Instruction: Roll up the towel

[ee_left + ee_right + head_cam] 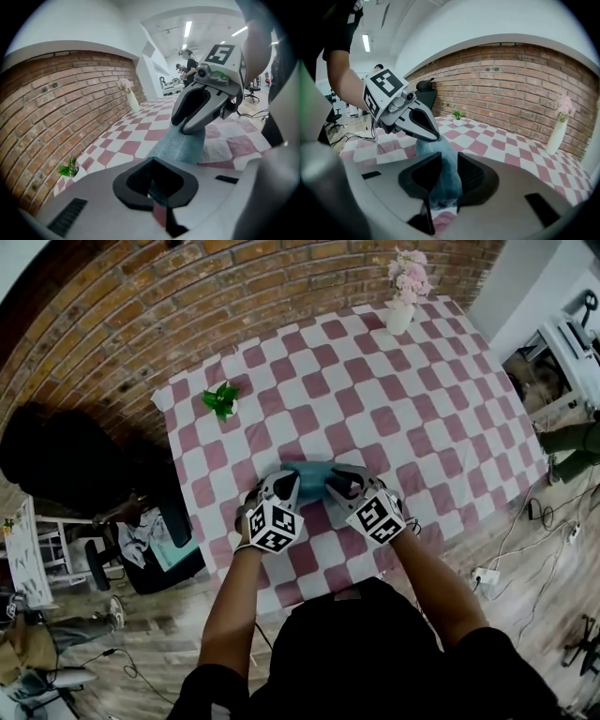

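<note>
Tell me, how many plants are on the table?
2: a small green plant near the table's left edge, and pink flowers in a white vase at its far right corner. None seem hidden.

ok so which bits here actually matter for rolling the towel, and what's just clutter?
In the job:
towel
right gripper, closed on the towel
left gripper, shut, at the towel's other end

Just lying about:
small plant
vase of flowers
checked tablecloth
</note>
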`<state>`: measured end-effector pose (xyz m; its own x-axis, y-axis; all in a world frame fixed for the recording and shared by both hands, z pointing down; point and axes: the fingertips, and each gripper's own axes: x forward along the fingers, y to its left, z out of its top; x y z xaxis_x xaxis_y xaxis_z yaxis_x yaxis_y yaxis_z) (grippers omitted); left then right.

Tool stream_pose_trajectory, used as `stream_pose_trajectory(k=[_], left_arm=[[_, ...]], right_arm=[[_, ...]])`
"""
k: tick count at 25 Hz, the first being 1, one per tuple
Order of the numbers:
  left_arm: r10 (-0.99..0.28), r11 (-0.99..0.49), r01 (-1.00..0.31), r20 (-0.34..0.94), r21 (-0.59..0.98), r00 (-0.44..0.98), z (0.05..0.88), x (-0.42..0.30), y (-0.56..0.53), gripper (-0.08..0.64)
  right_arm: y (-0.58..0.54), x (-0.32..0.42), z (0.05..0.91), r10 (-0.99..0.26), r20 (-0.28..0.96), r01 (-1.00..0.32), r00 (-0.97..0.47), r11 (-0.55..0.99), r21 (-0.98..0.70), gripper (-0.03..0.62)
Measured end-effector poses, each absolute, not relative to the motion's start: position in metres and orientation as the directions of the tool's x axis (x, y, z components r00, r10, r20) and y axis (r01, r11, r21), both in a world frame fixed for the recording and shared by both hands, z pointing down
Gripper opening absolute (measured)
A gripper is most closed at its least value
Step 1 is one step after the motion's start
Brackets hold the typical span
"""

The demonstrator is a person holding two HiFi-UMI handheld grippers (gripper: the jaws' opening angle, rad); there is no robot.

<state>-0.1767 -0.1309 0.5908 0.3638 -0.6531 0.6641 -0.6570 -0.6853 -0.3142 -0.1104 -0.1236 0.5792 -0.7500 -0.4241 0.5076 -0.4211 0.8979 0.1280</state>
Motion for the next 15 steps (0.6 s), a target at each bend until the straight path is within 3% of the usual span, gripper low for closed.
stream_pose_trajectory(k=[10, 15], left_arm=[[-0.712, -0.583, -0.762, 0.630, -0.283, 0.311, 0.576, -0.183, -0.105, 0.035], [-0.796, -0.491, -0.834, 0.519, -0.253, 0.311, 0.537, -0.184, -0.092, 0.054]], right_arm=[[-0.087, -0.107, 0.566, -0.431, 0.504, -0.357, -0.749, 0.903, 0.241, 0.150], [-0.078, -0.097, 0.526, -0.495, 0.385, -0.425, -0.779, 0.868, 0.256, 0.156]])
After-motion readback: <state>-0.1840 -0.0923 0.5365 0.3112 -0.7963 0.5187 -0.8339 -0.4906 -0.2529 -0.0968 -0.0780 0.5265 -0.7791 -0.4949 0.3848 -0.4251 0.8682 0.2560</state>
